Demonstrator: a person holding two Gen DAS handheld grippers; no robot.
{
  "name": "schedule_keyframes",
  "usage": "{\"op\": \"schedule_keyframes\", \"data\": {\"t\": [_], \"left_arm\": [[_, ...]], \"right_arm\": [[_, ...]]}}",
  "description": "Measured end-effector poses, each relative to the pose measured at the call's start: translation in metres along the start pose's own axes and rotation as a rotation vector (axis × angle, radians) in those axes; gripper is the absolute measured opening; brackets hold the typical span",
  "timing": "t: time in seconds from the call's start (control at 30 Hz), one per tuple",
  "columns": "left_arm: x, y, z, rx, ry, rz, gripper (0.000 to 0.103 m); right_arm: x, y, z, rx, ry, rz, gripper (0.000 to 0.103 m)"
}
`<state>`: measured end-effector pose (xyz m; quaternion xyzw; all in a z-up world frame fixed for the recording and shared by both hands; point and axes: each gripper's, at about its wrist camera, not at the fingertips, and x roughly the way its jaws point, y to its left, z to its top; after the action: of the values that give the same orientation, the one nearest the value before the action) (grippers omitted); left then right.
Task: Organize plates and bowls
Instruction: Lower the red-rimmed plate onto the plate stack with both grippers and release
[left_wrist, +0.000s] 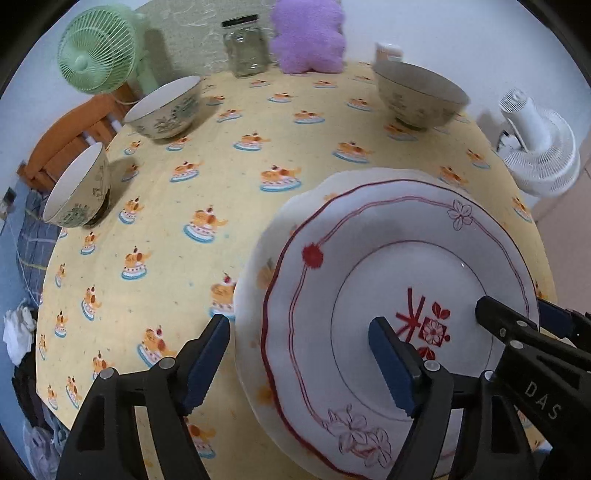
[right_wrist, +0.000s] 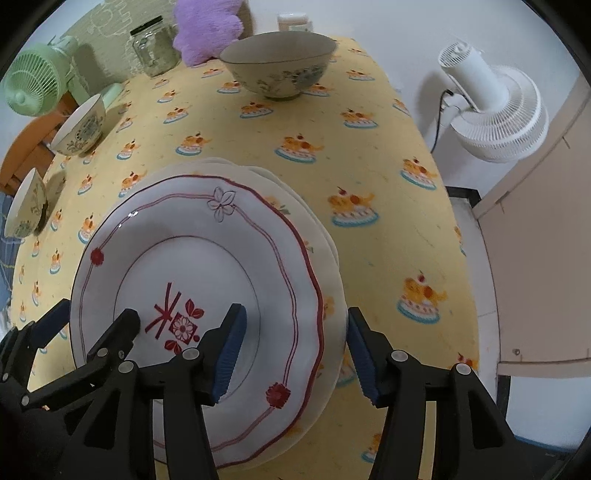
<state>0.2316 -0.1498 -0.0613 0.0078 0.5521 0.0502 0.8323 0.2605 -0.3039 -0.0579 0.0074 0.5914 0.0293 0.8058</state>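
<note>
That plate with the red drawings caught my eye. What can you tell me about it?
The red-patterned plate is white and glossy, probably ceramic, with a wavy red-lined rim, outlined flowers, red dots and a central red emblem. It lies flat atop another white plate on the yellow tablecloth. The open left gripper and right gripper straddle its opposite edges.

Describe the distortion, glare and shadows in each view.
Left wrist view: fisheye bends the yellow cake-print tablecloth into a dome, black corners; the open left tool shadows the red-patterned white plate. Right wrist view: same bending; small glare spot on the plate rim.
</note>
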Motion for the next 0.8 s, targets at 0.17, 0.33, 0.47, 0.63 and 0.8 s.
{"op": "schedule_keyframes", "data": {"t": [0.17, 0.33, 0.47, 0.63, 0.8], "left_arm": [[-0.001, 0.017, 0.01, -0.02, -0.005, -0.001, 0.079], [-0.009, 0.037, 0.017, -0.033, -0.025, -0.026, 0.079], [-0.012, 0.058, 0.023, -0.03, -0.03, -0.071, 0.079], [-0.024, 0.094, 0.03, 0.015, -0.054, -0.123, 0.079], [-0.037, 0.139, 0.038, 0.046, -0.079, -0.141, 0.079]], "right_arm": [[0.005, 0.01, 0.016, -0.006, 0.014, 0.006, 0.058], [-0.002, 0.011, 0.024, 0.074, 0.011, -0.029, 0.058], [-0.029, 0.033, 0.027, 0.05, -0.087, -0.041, 0.058], [-0.053, 0.082, 0.029, 0.061, -0.135, -0.016, 0.058], [-0.064, 0.145, 0.031, 0.059, -0.165, 0.011, 0.059]]}}
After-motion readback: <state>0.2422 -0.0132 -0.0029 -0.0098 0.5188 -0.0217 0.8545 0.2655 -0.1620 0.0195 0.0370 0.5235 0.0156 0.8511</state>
